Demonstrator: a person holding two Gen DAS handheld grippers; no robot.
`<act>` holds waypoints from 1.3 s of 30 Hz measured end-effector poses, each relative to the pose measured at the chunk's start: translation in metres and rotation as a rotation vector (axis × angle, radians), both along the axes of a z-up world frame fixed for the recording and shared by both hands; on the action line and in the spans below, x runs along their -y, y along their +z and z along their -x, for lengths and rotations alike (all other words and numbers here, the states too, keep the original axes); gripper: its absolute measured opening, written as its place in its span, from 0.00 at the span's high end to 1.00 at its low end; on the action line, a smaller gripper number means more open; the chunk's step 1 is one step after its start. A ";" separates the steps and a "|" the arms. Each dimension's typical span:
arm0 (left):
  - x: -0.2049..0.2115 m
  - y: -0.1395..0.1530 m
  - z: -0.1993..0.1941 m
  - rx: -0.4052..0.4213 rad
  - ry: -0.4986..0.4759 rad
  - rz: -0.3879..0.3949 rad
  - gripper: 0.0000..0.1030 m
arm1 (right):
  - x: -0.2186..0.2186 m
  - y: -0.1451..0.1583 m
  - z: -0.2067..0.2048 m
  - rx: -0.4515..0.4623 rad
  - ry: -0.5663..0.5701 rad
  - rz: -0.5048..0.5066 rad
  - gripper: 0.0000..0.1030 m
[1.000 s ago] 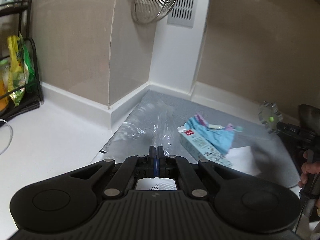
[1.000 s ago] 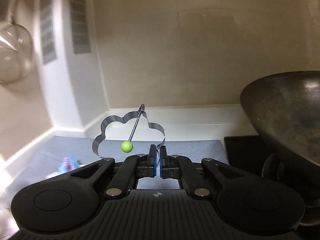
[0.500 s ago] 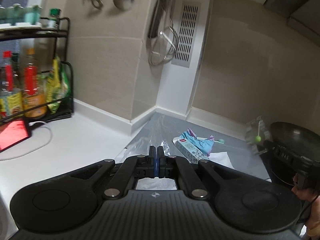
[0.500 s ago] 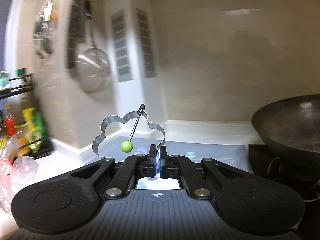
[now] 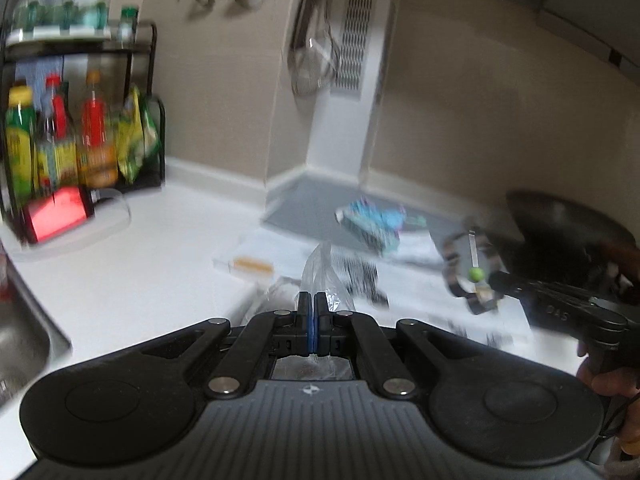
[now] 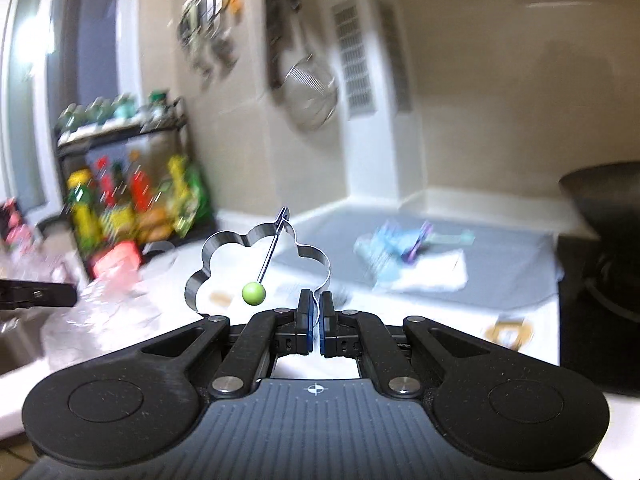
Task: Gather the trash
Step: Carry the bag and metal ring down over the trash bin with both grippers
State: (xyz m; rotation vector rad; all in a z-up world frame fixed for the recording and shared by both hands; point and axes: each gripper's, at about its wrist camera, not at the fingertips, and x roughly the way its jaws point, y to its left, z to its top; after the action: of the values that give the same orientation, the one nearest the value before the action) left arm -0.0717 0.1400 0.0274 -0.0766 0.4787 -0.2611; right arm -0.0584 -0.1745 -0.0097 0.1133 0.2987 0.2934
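Note:
My left gripper (image 5: 311, 300) is shut on a clear plastic bag (image 5: 320, 268) and holds it above the white counter. The bag also shows at the left of the right wrist view (image 6: 92, 312). My right gripper (image 6: 315, 300) is shut on the rim of a flower-shaped metal egg ring (image 6: 256, 264) with a green knob. The ring shows in the left wrist view (image 5: 472, 276) too, out to the right. A blue wrapper and a small carton (image 5: 372, 224) lie on the grey mat (image 6: 500, 280) in the corner, on a white napkin (image 6: 432, 276).
A black wok (image 5: 568, 232) stands at the right on the stove. A rack of bottles and packets (image 5: 80, 132) stands at the back left. A sink (image 5: 20, 344) lies at the left edge. Papers (image 5: 400, 280) lie on the counter. A strainer (image 6: 312, 96) hangs on the wall.
Both grippers have pulled back and away from the corner, still shut on the bag and the ring. The rack, sink and papers have come into view. The views are motion-blurred.

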 end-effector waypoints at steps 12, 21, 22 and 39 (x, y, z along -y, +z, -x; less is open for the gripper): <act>0.005 -0.109 0.012 -0.244 0.021 -0.055 1.00 | -0.035 -0.088 0.017 -0.252 0.077 0.052 0.97; 0.013 -0.167 -0.013 -0.396 0.019 -0.023 1.00 | -0.047 -0.144 0.002 -0.386 0.078 0.093 0.97; 0.013 -0.173 -0.018 -0.410 0.015 -0.018 1.00 | -0.048 -0.148 -0.001 -0.400 0.085 0.088 0.97; -0.004 -0.240 -0.046 -0.561 0.098 -0.060 1.00 | -0.090 -0.224 -0.040 -0.585 0.171 0.220 0.97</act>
State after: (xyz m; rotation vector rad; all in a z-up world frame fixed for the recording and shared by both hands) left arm -0.0258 0.1443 -0.2125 -0.1154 1.0374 -0.1246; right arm -0.0183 -0.0848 -0.2341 -0.0476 0.9210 0.3918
